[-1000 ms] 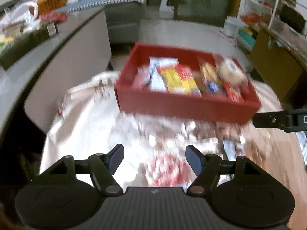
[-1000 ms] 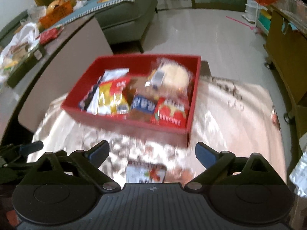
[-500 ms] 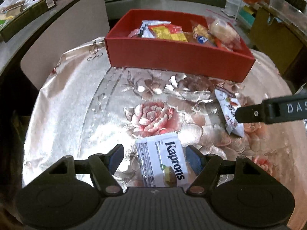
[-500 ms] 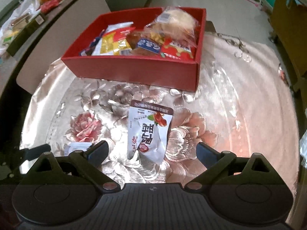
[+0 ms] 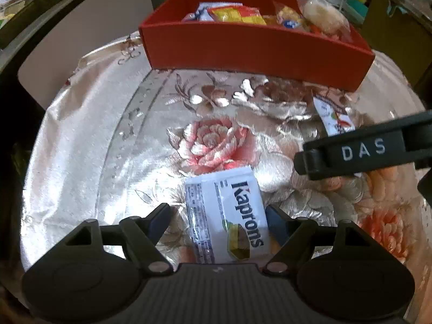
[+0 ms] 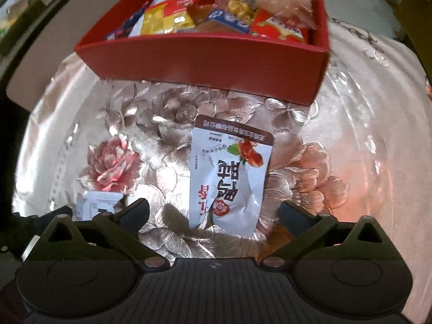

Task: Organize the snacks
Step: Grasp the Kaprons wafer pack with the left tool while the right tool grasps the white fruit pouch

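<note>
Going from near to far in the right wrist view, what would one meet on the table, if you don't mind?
Right gripper → white date snack packet → red box → snacks in the box.

Right claw spread wide around white pouch, before red box.

The box is red. The cloth is shiny silver-pink with rose motifs. Both packets are white; one top band looks brown.

Both black grippers carry blue-tipped fingers, silver screws and ribbed housings.
</note>
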The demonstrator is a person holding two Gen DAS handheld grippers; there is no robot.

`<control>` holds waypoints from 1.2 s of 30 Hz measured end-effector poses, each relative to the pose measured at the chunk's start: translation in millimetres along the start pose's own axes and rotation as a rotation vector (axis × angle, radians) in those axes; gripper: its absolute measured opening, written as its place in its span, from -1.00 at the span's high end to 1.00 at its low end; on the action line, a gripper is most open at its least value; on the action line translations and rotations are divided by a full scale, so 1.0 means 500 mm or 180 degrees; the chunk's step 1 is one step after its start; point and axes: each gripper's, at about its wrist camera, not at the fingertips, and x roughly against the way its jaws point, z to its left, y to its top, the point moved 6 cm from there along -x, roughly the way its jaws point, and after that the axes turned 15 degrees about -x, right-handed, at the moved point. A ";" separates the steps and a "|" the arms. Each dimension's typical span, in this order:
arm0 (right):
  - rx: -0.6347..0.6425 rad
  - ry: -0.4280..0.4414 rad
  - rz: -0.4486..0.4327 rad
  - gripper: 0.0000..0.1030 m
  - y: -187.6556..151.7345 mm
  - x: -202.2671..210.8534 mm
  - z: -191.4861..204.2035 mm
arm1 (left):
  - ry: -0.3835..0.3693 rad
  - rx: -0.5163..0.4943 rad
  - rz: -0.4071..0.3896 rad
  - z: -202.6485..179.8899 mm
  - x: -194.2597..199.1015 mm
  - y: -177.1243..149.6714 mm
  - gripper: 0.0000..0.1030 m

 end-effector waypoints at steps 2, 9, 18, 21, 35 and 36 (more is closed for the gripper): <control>-0.0010 -0.0025 -0.0003 -1.00 0.001 -0.003 0.002 | 0.0012 0.0000 -0.0014 0.000 0.000 -0.001 -0.41; 0.0283 -0.0229 -0.0123 -1.00 -0.019 -0.014 0.021 | 0.0047 0.0017 -0.0036 0.007 -0.001 -0.002 -0.62; 0.0499 -0.0208 -0.0197 -1.00 -0.027 -0.014 0.025 | 0.0042 0.0029 -0.0079 0.014 -0.004 -0.006 -0.68; 0.0600 -0.0288 -0.0217 -0.92 -0.032 -0.009 0.027 | -0.0005 0.0002 -0.0104 0.014 -0.002 -0.007 -0.57; 0.0327 0.0073 -0.0186 0.19 -0.025 0.065 -0.023 | -0.0143 0.0033 -0.0174 0.021 0.022 0.001 -0.06; 0.0320 0.0080 -0.0182 0.20 -0.023 0.063 -0.024 | -0.0143 0.0050 -0.0189 0.025 0.025 0.002 -0.06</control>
